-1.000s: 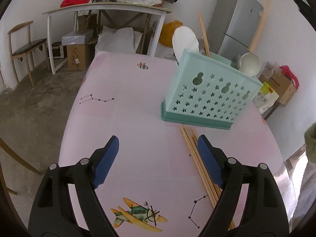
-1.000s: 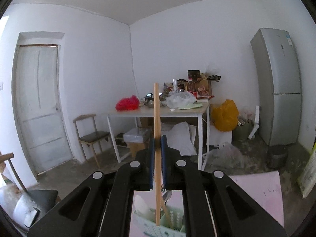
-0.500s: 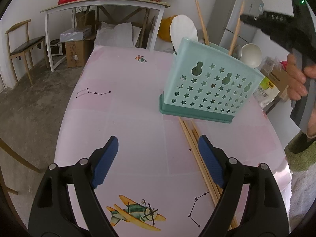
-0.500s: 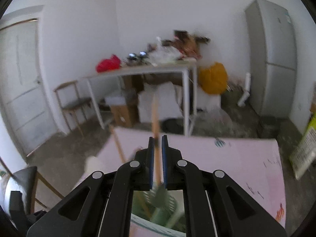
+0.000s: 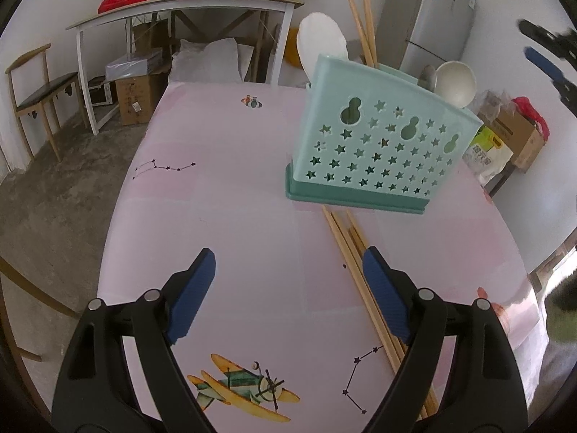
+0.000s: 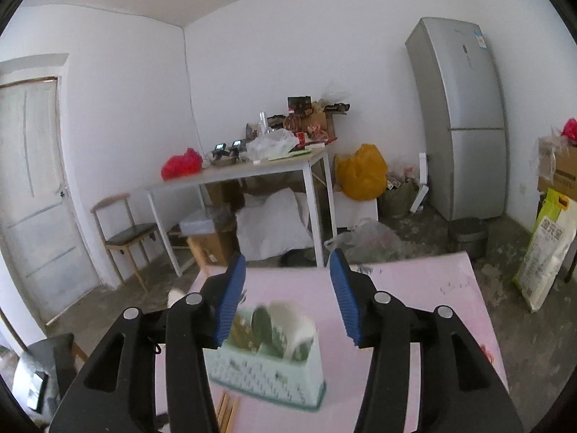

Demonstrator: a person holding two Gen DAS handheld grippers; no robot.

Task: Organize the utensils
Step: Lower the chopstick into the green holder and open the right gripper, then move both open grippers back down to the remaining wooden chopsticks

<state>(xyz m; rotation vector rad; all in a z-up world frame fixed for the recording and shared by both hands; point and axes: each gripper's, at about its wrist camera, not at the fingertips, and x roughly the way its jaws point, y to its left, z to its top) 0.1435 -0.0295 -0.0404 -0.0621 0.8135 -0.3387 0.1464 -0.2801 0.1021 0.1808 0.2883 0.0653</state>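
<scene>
Two chopsticks (image 5: 364,21) stand in the mint holder (image 5: 382,144) at one o'clock on the pink desk (image 5: 223,216); more chopsticks (image 5: 357,270) lie before it. Left claw (image 5: 288,288) wide, empty; right claw (image 6: 286,299) opening, empty.

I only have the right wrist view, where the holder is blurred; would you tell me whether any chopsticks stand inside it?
Observer: Yes, at least two wooden chopsticks stand upright in the mint-green star-perforated plastic holder.
Operator: Thank you. Is the left gripper holding anything?
Observer: No, the left gripper is open and empty above the pink table.
Operator: Are utensils still waiting?
Observer: Yes, several loose wooden chopsticks lie on the table in front of the holder, passing under that gripper's right finger.
</scene>
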